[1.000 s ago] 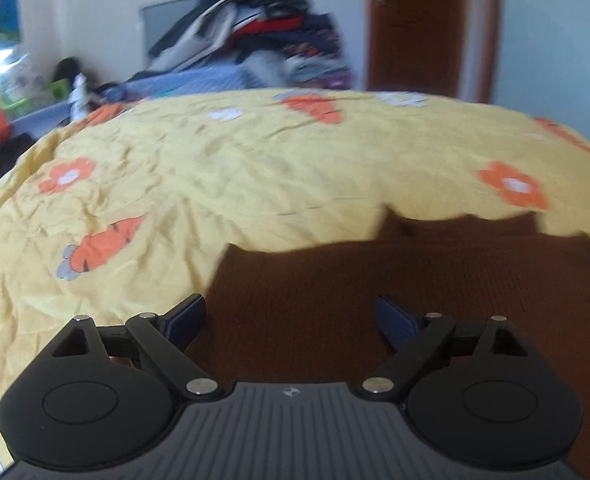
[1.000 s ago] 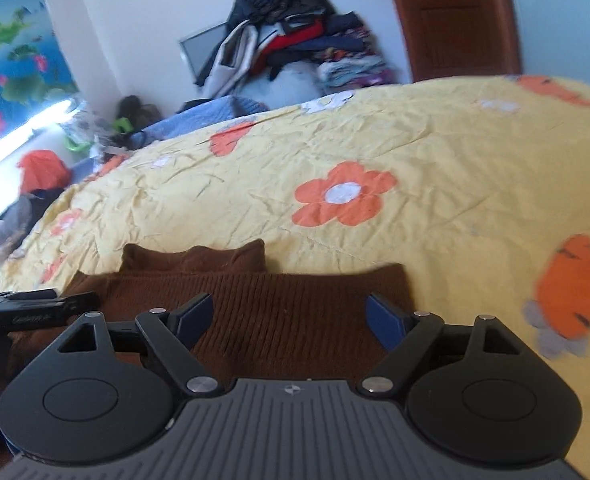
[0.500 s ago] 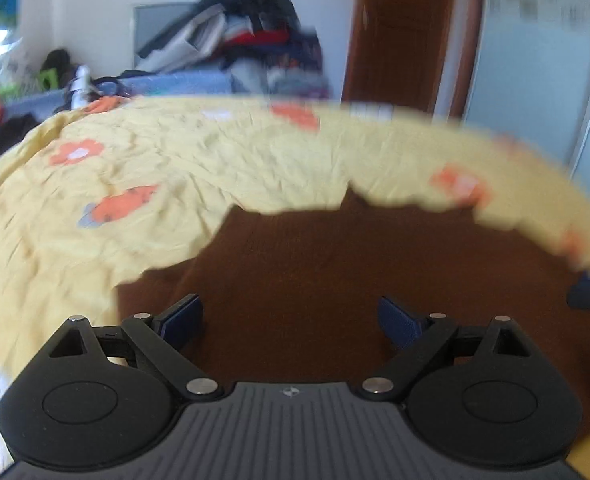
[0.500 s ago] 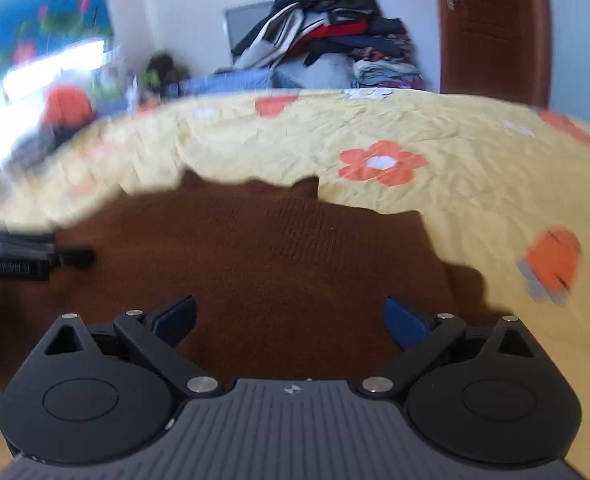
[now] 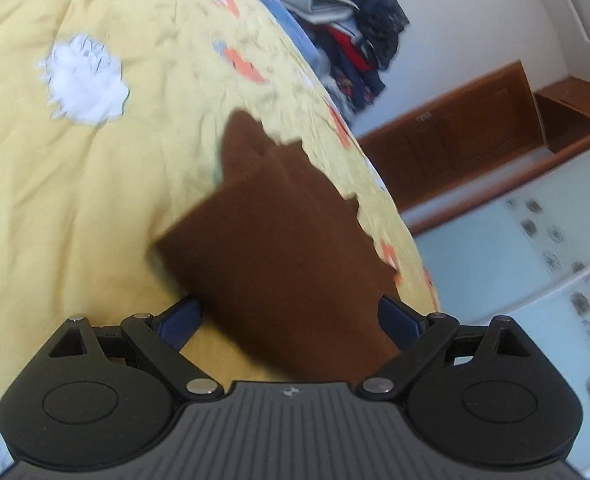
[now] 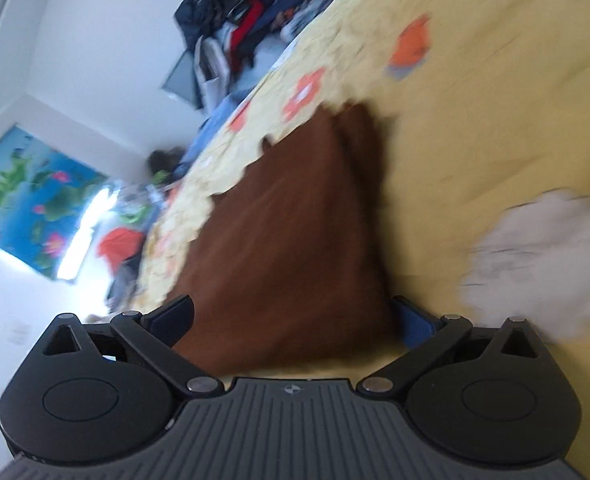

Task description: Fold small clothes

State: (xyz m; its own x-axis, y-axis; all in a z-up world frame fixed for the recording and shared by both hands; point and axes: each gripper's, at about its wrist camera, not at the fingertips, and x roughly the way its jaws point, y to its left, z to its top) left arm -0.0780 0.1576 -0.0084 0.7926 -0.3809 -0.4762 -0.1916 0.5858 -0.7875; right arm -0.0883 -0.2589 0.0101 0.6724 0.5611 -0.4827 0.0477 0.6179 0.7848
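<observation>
A brown knitted garment lies spread on the yellow flowered bedspread. The left gripper has its blue-padded fingers wide apart, and the garment's near part fills the gap between them; whether the pads touch the cloth I cannot tell. In the right wrist view the right gripper is likewise spread, with the garment's near edge between its fingers and the bedspread beyond. Both views are tilted and blurred
</observation>
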